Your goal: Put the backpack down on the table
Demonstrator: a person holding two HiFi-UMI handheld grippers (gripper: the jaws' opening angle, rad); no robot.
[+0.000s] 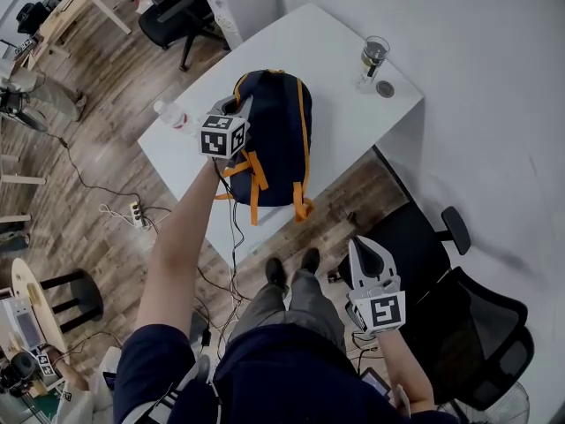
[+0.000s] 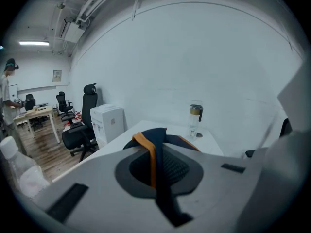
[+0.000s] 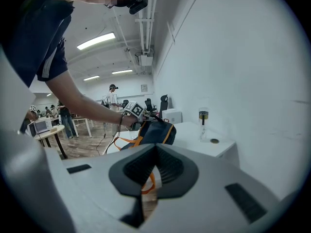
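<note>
Hanging low by the person's legs, right gripper (image 1: 358, 242) (image 3: 155, 149) is showing jaws pressed together, nothing between. Left gripper (image 1: 240, 104) (image 2: 158, 164) is pinching the orange-edged top strap (image 2: 153, 147) of the navy fabric backpack (image 1: 278, 135) with orange piping, lying on the white rectangular table (image 1: 353, 117), orange straps dangling off the near edge. Clear glass bottle (image 1: 373, 57) is standing at the far corner.
</note>
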